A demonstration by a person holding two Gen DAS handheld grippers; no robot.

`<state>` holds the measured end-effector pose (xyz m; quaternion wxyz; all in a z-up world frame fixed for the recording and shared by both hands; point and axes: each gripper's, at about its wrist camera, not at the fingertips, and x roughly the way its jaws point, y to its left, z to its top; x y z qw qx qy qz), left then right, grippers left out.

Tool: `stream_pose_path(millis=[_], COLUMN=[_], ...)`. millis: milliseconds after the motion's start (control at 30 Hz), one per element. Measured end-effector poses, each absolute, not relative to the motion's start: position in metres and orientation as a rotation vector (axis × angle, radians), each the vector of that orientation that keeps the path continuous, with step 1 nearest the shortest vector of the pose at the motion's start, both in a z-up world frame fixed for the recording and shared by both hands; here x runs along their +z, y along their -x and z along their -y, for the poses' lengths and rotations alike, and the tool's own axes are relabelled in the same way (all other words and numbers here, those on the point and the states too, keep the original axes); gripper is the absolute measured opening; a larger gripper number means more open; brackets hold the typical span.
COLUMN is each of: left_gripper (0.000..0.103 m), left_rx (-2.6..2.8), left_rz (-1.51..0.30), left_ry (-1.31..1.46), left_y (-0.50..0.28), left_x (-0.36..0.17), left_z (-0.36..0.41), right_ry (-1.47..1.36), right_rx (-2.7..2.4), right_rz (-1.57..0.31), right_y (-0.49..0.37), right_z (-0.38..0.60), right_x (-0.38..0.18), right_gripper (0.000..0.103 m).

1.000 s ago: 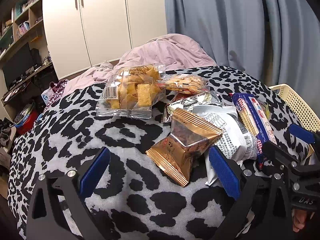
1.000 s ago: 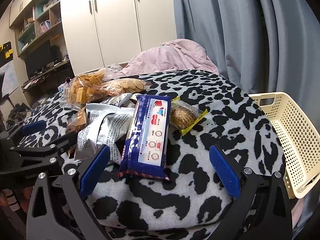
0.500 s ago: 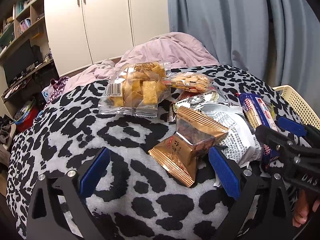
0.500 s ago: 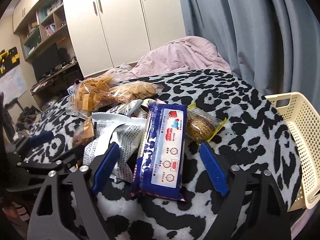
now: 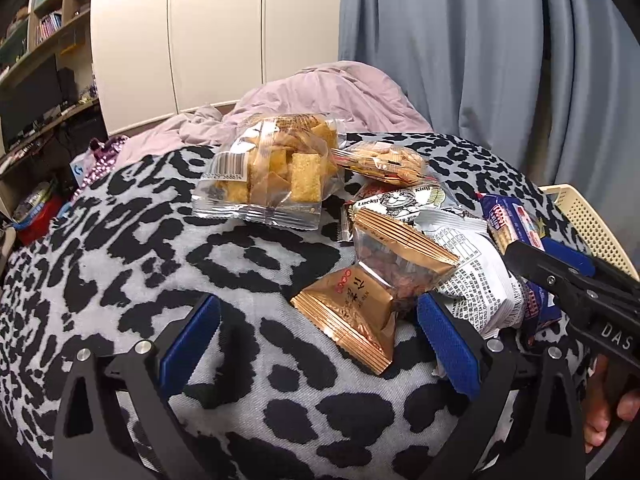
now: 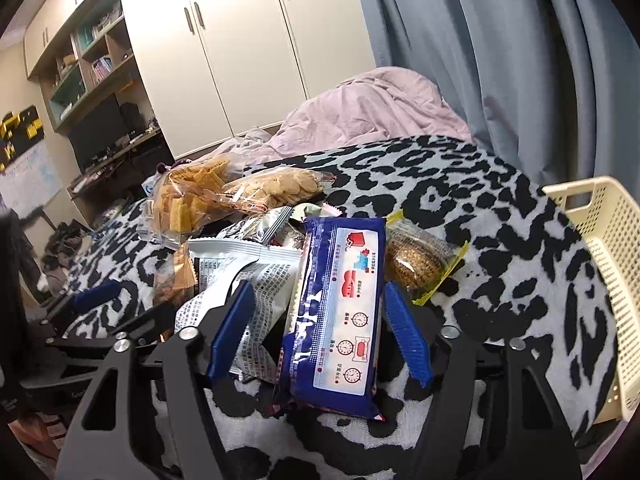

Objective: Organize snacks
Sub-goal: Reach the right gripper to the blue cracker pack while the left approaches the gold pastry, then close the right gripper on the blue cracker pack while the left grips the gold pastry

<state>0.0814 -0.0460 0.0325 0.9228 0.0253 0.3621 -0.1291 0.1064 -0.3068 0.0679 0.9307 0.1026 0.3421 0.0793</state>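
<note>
A pile of snack packs lies on a leopard-print blanket [image 5: 160, 240]. A blue biscuit pack [image 6: 340, 312] lies lengthwise between the fingers of my right gripper [image 6: 320, 336]. Its jaws are closing: the right pad is at the pack's edge, while a gap shows at the left pad. My left gripper [image 5: 320, 344] is open and low over the blanket. A gold pouch [image 5: 372, 300] lies just inside its right finger. In the left wrist view the right gripper [image 5: 560, 276] reaches in beside the blue biscuit pack [image 5: 516, 220].
A grey-white pack [image 6: 256, 276], a clear bag of square crackers [image 5: 276, 168], a bag of round crackers [image 5: 384, 160] and a yellow-wrapped cake [image 6: 420, 264] make up the pile. A cream plastic basket [image 6: 608, 240] stands at the right edge. Pink bedding, wardrobes and grey curtains lie behind.
My right gripper's jaws have narrowed from wide to close around the blue biscuit pack, and it has edged forward along it. The left gripper has stayed open and almost still.
</note>
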Motion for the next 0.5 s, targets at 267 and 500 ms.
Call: stream_pose_path(millis=[267,500], left_gripper=[0.095,0.071], left_rx=[-0.309,-0.397], left_rz=[-0.735,-0.771], left_ry=[-0.073,-0.036], left_y=[-0.097,-0.107], left_x=[0.031,0.029], left_z=[0.052,0.053], right_ry=[-0.269,-0.243], right_rx=[0.146,0.154], right_rz=[-0.743,-0.76], right_y=[-0.111,-0.116], right_z=[0.32,0.313], right_x=[0.057,0.055], right_gripper=[0.051,0.051])
